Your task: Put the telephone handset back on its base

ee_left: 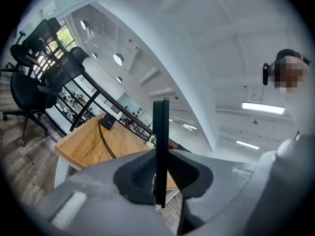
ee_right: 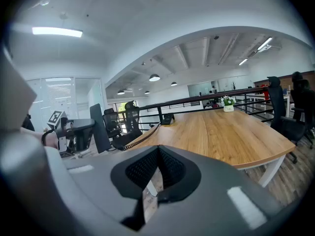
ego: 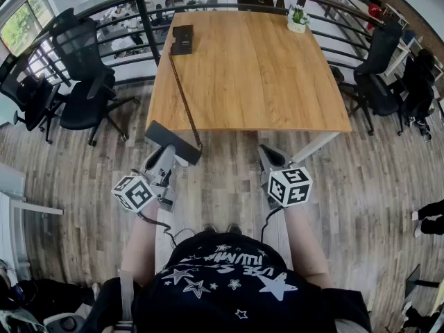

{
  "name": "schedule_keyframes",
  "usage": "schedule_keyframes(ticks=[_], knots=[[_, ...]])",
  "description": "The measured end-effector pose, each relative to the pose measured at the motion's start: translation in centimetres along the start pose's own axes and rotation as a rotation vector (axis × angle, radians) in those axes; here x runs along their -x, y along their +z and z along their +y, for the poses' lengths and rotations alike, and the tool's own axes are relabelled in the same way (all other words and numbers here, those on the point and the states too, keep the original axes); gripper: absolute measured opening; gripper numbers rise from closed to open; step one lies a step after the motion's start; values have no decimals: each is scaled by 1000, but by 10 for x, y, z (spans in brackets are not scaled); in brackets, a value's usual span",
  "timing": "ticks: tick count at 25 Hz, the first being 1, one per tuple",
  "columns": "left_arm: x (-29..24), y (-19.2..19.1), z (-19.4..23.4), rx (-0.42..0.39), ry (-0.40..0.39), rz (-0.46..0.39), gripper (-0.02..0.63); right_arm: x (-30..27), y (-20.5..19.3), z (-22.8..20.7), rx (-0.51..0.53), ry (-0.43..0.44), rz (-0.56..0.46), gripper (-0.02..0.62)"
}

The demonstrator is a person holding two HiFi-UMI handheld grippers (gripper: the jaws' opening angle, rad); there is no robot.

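My left gripper (ego: 166,155) is shut on the black telephone handset (ego: 173,142), a flat slab held in the air in front of the table's near edge. In the left gripper view the handset (ee_left: 160,141) stands edge-on between the closed pads. A coiled cord (ego: 182,89) runs from it across the wooden table (ego: 277,82) to the black base (ego: 182,39) at the far left corner. My right gripper (ego: 272,159) hovers beside it, shut and empty. From the right gripper view I see the handset (ee_right: 101,128), the cord (ee_right: 142,137) and the base (ee_right: 168,118).
A small potted plant (ego: 297,18) stands at the table's far right corner. Black office chairs (ego: 80,75) stand to the left and another chair (ego: 378,68) to the right. A dark railing (ego: 139,5) curves behind the table. The floor is grey wood.
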State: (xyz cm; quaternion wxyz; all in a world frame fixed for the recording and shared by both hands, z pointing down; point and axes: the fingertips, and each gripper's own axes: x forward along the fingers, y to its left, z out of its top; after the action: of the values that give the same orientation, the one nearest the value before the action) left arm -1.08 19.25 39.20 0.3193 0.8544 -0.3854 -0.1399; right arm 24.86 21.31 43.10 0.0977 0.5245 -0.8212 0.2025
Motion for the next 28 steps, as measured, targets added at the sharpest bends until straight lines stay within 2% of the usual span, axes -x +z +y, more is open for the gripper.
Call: schedule_keyframes(ticks=[18, 22, 28], knots=[[12, -7, 6, 18, -13, 18, 75, -3, -12, 10, -18, -12, 27, -2], [19, -4, 8, 28, -14, 13, 75, -7, -14, 13, -52, -20, 14, -2], [38, 7, 22, 20, -47, 2, 75, -23, -16, 33, -47, -22, 0, 0]])
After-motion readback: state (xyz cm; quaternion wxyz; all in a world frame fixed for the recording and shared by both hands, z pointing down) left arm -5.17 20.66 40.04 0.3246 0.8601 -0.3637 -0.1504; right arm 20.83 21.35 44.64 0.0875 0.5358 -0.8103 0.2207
